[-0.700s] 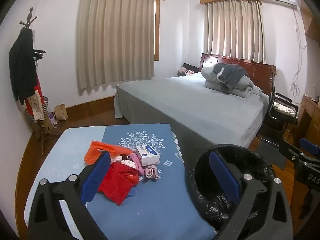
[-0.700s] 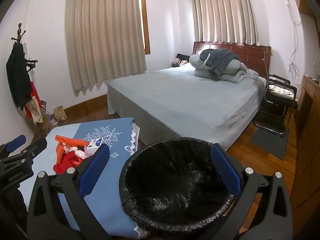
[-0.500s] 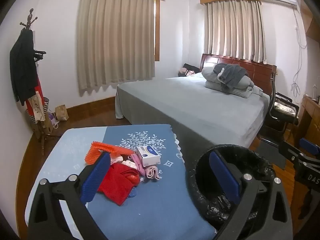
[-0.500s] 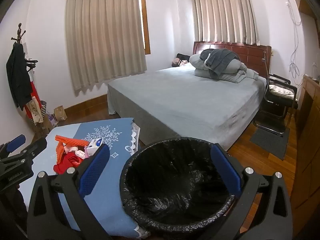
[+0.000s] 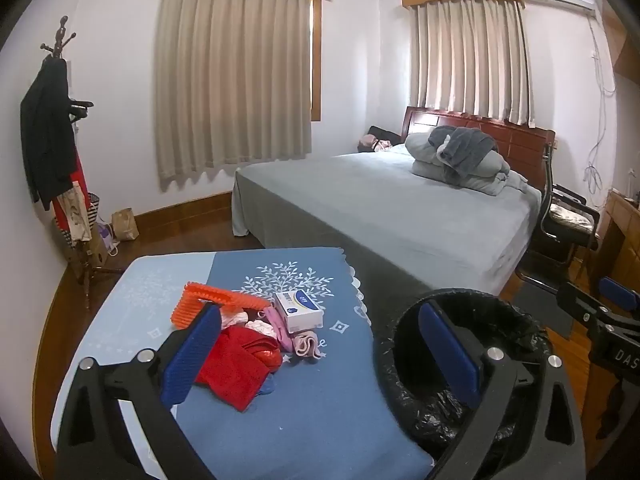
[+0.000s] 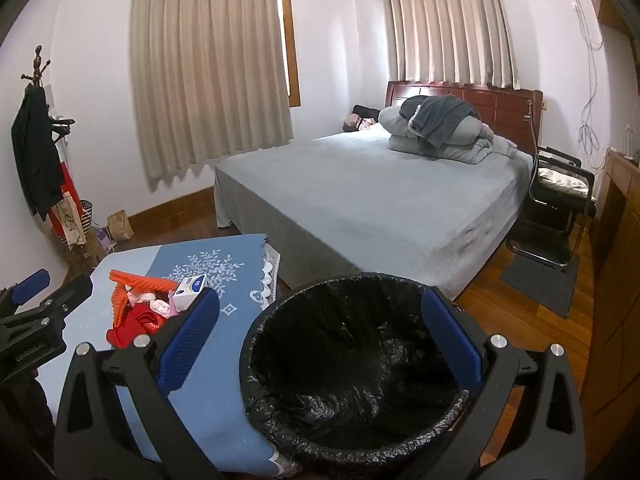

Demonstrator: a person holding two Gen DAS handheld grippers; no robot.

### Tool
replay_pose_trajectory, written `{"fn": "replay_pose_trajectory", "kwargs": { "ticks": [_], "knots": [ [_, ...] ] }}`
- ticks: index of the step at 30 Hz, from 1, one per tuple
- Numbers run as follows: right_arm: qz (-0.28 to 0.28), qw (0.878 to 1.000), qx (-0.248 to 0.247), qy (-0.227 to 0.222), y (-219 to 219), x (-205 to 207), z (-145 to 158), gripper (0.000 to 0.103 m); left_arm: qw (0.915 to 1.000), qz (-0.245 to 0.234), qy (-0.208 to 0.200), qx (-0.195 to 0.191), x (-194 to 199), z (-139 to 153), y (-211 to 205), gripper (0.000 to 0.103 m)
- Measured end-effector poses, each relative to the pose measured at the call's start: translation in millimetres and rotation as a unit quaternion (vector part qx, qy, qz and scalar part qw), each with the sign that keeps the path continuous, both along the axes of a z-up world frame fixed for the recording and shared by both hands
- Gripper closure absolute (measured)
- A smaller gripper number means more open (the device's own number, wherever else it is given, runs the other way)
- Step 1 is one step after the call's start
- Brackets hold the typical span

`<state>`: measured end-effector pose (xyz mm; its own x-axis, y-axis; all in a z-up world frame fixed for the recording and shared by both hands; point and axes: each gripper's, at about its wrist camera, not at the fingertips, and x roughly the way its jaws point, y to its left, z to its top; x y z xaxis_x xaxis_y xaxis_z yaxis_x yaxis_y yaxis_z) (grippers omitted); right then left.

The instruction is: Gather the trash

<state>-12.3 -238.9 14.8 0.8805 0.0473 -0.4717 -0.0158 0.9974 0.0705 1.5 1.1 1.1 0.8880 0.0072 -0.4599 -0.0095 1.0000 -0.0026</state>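
Note:
A pile of trash lies on the blue-clothed table: a red wrapper, an orange corrugated piece, a white and blue box and pink scraps. The pile also shows in the right wrist view. A bin with a black liner stands right of the table; it also shows in the left wrist view. My left gripper is open and empty, held above the table's near edge. My right gripper is open and empty above the bin.
A large grey bed with folded bedding fills the middle of the room. A coat rack with clothes and bags stands at the left wall. A black chair and a wooden cabinet are at the right.

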Motion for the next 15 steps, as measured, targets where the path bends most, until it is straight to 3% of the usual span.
{"fn": "replay_pose_trajectory", "kwargs": {
  "ticks": [15],
  "knots": [
    [0.0,1.0,0.001,0.005,1.7,3.4,-1.1,0.005,1.0,0.001,0.002,-0.001,0.2,-1.9,1.0,0.006]
  ]
}}
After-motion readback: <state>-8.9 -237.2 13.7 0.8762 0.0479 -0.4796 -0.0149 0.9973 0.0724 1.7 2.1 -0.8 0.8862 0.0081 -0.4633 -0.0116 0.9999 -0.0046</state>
